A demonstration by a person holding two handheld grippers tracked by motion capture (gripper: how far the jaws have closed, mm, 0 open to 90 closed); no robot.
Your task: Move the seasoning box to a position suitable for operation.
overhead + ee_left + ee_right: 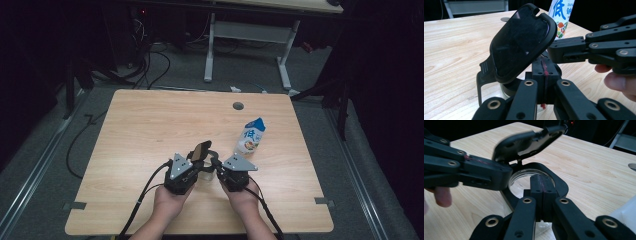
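While both hands hold grippers near the surface's (130,130) front edge, left gripper (192,161) and right gripper (219,167) jaws closed, meeting at a black flip-lid container (522,42) with lid raised, milk carton (252,135) just beyond.

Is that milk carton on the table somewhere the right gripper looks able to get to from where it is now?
Probably yes. The milk carton stands upright just beyond the right gripper, with bare table between them. But its jaws are shut by the black flip-lid case, so it would have to leave that and open first.
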